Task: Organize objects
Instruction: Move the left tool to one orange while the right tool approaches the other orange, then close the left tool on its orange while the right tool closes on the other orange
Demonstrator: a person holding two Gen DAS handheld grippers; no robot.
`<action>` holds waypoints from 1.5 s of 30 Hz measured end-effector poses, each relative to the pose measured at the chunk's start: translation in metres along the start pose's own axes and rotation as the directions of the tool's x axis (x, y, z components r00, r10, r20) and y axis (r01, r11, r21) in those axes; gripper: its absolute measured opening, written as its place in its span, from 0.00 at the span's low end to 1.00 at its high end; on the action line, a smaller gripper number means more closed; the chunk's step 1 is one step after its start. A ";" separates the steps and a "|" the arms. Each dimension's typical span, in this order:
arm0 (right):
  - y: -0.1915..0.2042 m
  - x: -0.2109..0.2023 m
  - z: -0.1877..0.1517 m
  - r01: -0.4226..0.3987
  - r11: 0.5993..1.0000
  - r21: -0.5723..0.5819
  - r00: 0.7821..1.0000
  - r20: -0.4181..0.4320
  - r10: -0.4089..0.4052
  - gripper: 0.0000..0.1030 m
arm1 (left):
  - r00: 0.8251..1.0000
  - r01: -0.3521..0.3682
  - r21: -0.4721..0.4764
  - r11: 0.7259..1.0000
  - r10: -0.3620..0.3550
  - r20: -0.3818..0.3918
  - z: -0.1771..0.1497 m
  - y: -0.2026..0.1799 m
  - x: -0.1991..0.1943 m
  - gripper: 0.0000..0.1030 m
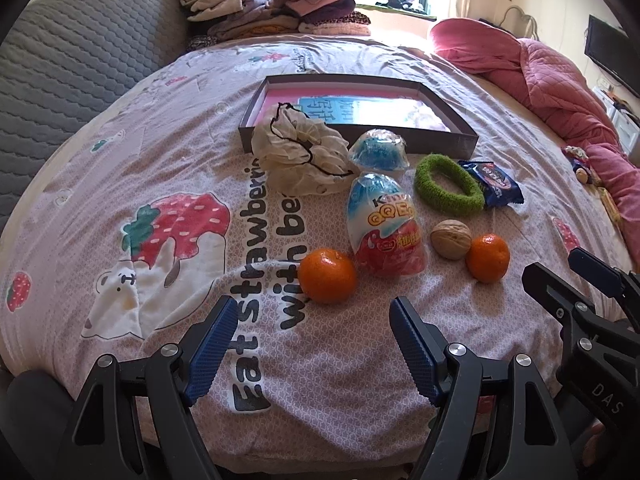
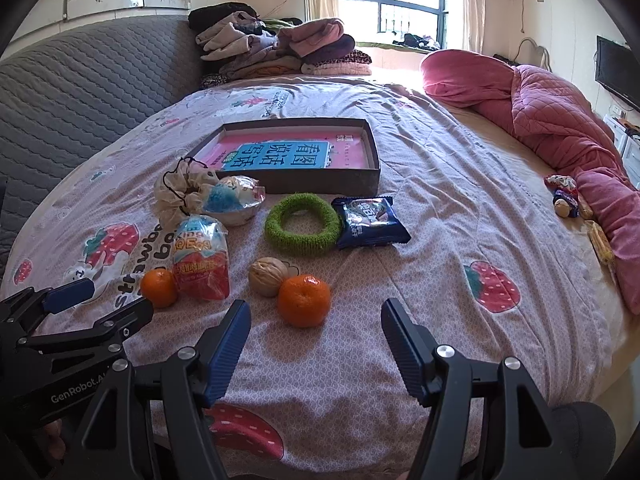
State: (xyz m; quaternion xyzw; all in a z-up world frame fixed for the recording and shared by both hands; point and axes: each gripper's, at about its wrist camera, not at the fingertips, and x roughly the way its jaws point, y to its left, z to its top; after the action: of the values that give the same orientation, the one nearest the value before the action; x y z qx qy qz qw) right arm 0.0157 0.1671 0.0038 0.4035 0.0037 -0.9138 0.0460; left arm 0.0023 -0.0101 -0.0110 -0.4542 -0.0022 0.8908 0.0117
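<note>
While both held apart and empty: left tool (image 1: pixel 312 344) just short of one orange (image 1: pixel 327 276), right tool (image 2: pixel 314 346) perhaps nearer the other (image 2: pixel 305 300).

I see daylight flooding from the window (image 2: pixel 390 4), blown out there; the bed (image 2: pixel 420 240) below it bows with fisheye distortion, corners vignetted black.

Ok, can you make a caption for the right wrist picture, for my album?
Open right tool hovers over a bed near a tangerine, walnut and shallow box.
</note>
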 end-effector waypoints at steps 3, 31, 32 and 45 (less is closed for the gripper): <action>-0.001 0.008 -0.004 -0.008 1.000 0.000 1.000 -0.030 0.008 0.65 | 1.000 0.008 -0.006 1.000 -0.008 -0.030 -0.002 0.003 0.008 0.76; -0.006 0.067 0.003 -0.024 1.000 -0.011 0.993 -0.116 0.022 0.65 | 0.997 0.047 -0.009 0.999 -0.047 -0.061 0.017 0.009 0.060 0.75; -0.005 0.068 0.003 -0.026 1.000 -0.013 0.993 -0.114 0.024 0.65 | 0.997 0.047 -0.003 0.999 -0.047 -0.058 0.018 0.008 0.061 0.75; -0.001 0.071 0.004 -0.044 0.999 -0.029 0.994 -0.104 0.040 0.46 | 0.994 0.093 0.013 0.996 -0.092 -0.052 0.019 0.006 0.059 0.43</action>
State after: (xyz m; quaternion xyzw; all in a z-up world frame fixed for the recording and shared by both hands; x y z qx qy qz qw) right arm -0.0350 0.1623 -0.0455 0.4497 0.0119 -0.8903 0.0712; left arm -0.0482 -0.0143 -0.0477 -0.4763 -0.0162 0.8773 0.0567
